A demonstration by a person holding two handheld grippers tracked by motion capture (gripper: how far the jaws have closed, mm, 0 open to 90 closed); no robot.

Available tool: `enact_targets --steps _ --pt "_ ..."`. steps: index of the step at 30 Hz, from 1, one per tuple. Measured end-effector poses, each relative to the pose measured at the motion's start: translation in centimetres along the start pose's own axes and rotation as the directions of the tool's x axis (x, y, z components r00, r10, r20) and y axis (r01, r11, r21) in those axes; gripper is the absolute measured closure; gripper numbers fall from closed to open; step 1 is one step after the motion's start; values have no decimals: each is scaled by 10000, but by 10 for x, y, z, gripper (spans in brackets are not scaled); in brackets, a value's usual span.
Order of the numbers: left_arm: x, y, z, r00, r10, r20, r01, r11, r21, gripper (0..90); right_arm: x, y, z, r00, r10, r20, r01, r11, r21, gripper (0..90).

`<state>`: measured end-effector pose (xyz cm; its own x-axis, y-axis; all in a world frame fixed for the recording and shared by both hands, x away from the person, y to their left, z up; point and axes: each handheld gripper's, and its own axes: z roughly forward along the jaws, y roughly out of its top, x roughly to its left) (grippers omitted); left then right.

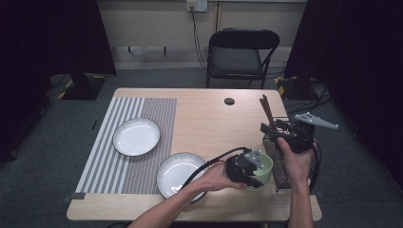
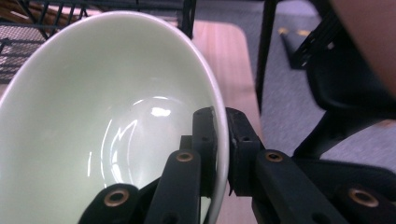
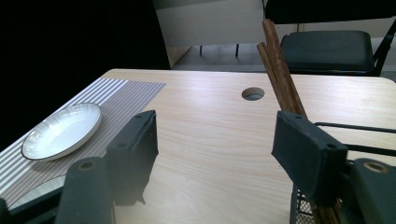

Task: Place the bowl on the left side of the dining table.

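So far the bowl (image 1: 261, 167) is gripped but not lifted clear: the left tool (image 2: 222, 154) pinches its rim, one jaw inside and one outside, just left of the wire rack (image 1: 278, 164) at the counter's (image 1: 209, 123) near right edge. Left of the bowl, the near plate (image 1: 179, 174) lies partly on the striped mat (image 1: 128, 142), the far plate (image 1: 136, 136) fully. Over the rack, the right tool (image 3: 215, 144) stands wide and empty beside the chopsticks (image 3: 280, 70). Bowl and chopsticks, I judge, remain to be placed.

Your pale green bowl (image 2: 93, 116) is glossy glazed ceramic; the surface (image 3: 219, 140) is matt light wood-grain, the rack (image 1: 277, 164) black wire mesh, the placemat (image 1: 138, 137) woven, striped.
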<state>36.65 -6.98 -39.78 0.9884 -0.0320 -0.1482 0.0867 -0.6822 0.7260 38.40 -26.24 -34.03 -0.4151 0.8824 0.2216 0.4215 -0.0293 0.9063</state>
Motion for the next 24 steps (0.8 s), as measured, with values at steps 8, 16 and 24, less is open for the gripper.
enact_targets --steps 8,16,24 --pt "3 1 -6 9990 -369 243 378 9985 -405 835 0 1 -2 10000 -36 -9 36 10000 -88 293" --pt "0 1 -13 9984 -559 71 563 9944 -898 835 2 3 -6 9999 -137 -20 135 9980 -624 281" --pt "-1 -8 -28 9966 -821 -73 801 9851 -1524 835 2 2 -4 9999 -133 28 134 9989 -438 241"
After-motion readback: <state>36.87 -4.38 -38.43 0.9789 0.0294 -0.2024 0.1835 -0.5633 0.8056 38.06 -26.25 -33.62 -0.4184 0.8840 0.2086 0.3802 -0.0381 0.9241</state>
